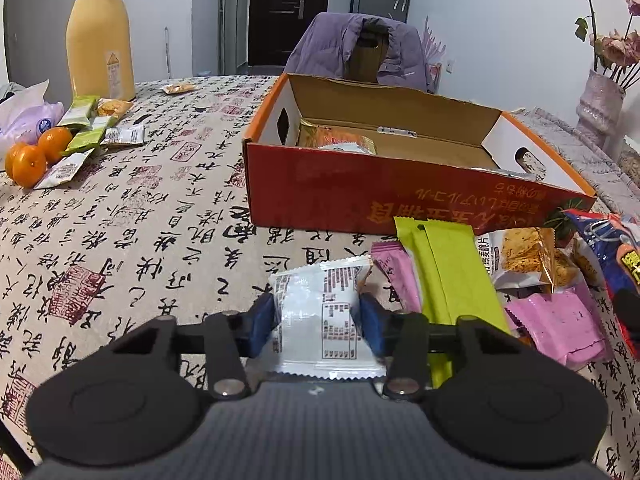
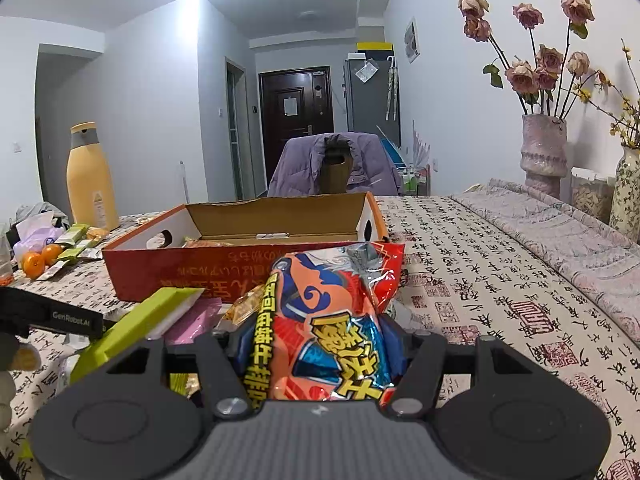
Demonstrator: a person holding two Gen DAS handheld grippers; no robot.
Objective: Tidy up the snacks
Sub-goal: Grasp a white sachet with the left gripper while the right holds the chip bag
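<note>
Snacks are gripped by both tools. A white packet (image 1: 320,312) is pinched between the left gripper (image 1: 316,320) pads, with the open red box (image 1: 384,192) at twelve o'clock. A big orange bag (image 2: 328,320) is clamped in the right gripper (image 2: 320,344), the box (image 2: 192,268) at eleven o'clock.

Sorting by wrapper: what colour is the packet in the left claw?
White with dark print, clearest in the left wrist view: packet in left claw.
</note>
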